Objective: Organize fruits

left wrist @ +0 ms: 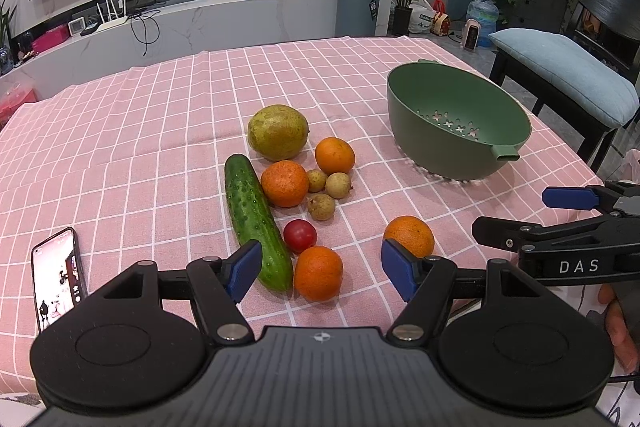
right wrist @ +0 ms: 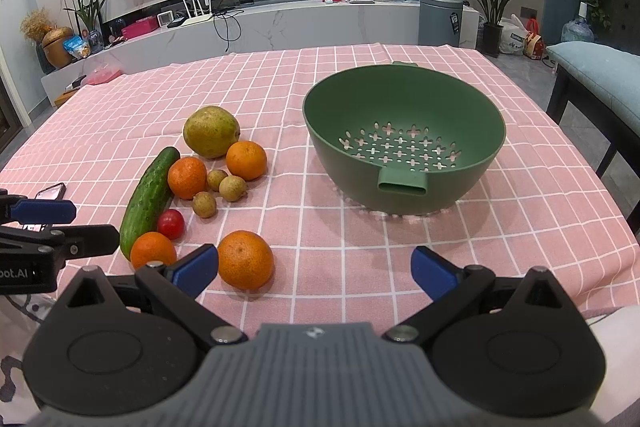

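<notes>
On the pink checked tablecloth (left wrist: pixel 160 147) lie a cucumber (left wrist: pixel 256 221), a green mango (left wrist: pixel 277 131), several oranges, three small brown longans (left wrist: pixel 321 206) and a red tomato (left wrist: pixel 300 235). An empty green colander (left wrist: pixel 460 131) stands to the right; it also shows in the right wrist view (right wrist: pixel 404 143). My left gripper (left wrist: pixel 320 269) is open and empty, with the nearest orange (left wrist: pixel 318 273) between its fingers. My right gripper (right wrist: pixel 314 269) is open and empty; an orange (right wrist: pixel 245 259) lies beside its left finger. The right gripper also shows in the left wrist view (left wrist: pixel 520 215).
A phone (left wrist: pixel 58 277) with a lit screen lies at the near left of the table. A bench with a blue cushion (left wrist: pixel 568 75) stands beyond the table's right edge. A TV counter runs along the far wall.
</notes>
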The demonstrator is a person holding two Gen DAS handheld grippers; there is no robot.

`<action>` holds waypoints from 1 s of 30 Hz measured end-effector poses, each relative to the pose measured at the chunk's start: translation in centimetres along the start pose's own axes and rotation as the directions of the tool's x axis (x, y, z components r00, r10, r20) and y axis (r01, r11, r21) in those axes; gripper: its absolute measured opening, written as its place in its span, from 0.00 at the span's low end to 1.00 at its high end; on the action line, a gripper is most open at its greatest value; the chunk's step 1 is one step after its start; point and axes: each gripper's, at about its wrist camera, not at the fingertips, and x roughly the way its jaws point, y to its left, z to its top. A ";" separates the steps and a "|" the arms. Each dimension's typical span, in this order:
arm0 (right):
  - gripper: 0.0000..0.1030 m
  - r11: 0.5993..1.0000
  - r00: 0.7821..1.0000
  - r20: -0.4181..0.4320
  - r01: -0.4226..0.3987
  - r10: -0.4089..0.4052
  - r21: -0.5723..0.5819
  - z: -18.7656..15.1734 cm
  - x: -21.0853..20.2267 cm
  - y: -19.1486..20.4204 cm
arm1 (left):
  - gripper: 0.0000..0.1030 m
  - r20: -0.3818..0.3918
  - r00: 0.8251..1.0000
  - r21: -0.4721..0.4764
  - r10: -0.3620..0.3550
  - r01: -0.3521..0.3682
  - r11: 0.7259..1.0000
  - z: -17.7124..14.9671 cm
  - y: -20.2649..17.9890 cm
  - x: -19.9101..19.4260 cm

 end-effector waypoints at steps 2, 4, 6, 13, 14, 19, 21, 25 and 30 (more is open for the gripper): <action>0.96 1.000 1.000 0.000 0.000 0.000 0.000 0.0 0.0 0.0 | 0.78 0.001 1.000 -0.001 -0.001 0.001 1.000 0.0 0.0 0.0; 0.96 1.000 1.000 0.000 0.000 0.000 0.000 0.0 0.0 0.0 | 0.78 0.000 1.000 0.000 0.000 0.000 1.000 0.0 0.0 0.0; 0.96 1.000 1.000 0.000 0.000 0.000 0.000 0.0 0.0 0.0 | 0.78 0.000 1.000 0.000 0.000 0.000 1.000 0.0 0.0 0.0; 0.96 1.000 1.000 -0.002 0.000 0.000 -0.001 0.0 0.0 0.0 | 0.78 -0.002 1.000 -0.002 -0.006 0.006 1.000 -0.1 -0.1 0.0; 0.96 1.000 1.000 -0.004 0.000 0.000 0.000 0.0 0.0 0.0 | 0.78 -0.003 1.000 -0.003 -0.009 0.009 1.000 0.0 -0.1 0.0; 0.95 1.000 1.000 -0.006 -0.024 0.024 0.018 0.1 0.2 -0.1 | 0.78 -0.041 0.999 -0.018 -0.036 0.035 0.999 0.2 0.2 0.3; 0.94 0.999 0.999 -0.015 -0.041 0.041 0.024 0.3 0.4 -0.1 | 0.77 -0.078 0.996 -0.039 -0.051 0.048 0.998 0.5 0.8 0.7; 0.76 0.998 0.995 -0.072 -0.066 0.065 -0.012 0.7 1.6 0.6 | 0.65 -0.135 0.986 -0.066 -0.097 0.089 0.994 1.1 1.4 2.0; 0.59 0.992 0.985 -0.132 -0.115 0.109 -0.045 0.7 3.7 1.6 | 0.51 -0.195 0.974 0.006 -0.115 0.118 0.993 1.0 0.4 3.6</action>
